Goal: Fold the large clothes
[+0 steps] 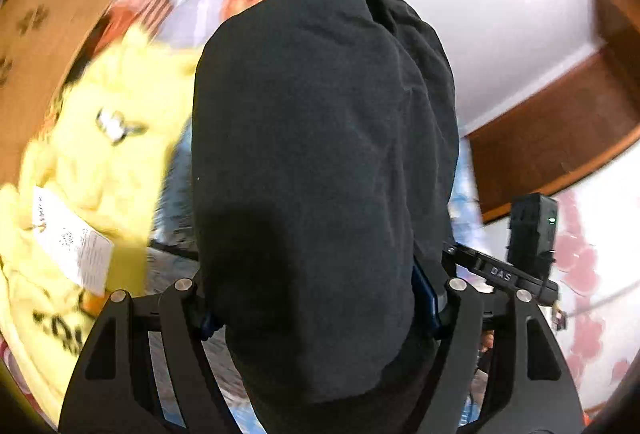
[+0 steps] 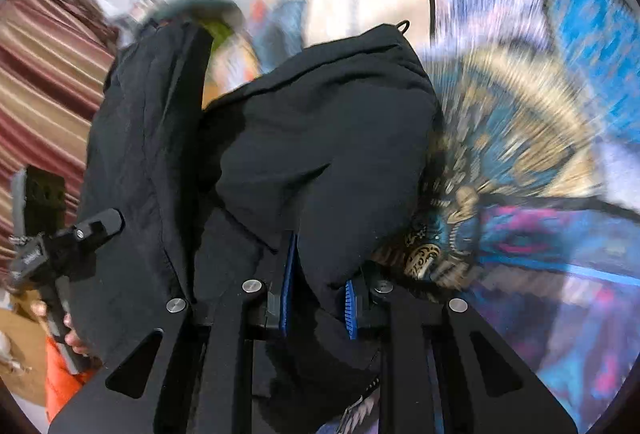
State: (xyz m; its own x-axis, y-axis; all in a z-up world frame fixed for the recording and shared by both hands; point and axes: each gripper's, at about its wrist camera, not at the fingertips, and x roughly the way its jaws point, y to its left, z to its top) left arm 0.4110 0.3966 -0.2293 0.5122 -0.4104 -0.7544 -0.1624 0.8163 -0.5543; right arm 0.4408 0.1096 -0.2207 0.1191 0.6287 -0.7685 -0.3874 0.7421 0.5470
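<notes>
A large black garment (image 1: 320,162) fills the middle of the left wrist view and hangs over my left gripper (image 1: 320,310), which is shut on a thick bunch of its cloth; the fingertips are hidden under it. In the right wrist view the same black garment (image 2: 320,154) drapes over my right gripper (image 2: 316,298), which is shut on a fold between its blue pads (image 2: 285,290). The garment is held up in the air between both grippers. The other gripper shows at each view's edge (image 1: 528,258) (image 2: 52,254).
A yellow garment (image 1: 92,154) with a white tag lies at the left on a patterned bedspread (image 2: 520,174). A cardboard box (image 1: 44,66) stands behind it. A brown wooden headboard (image 1: 560,138) runs along the white wall. A striped curtain (image 2: 44,82) hangs at the left.
</notes>
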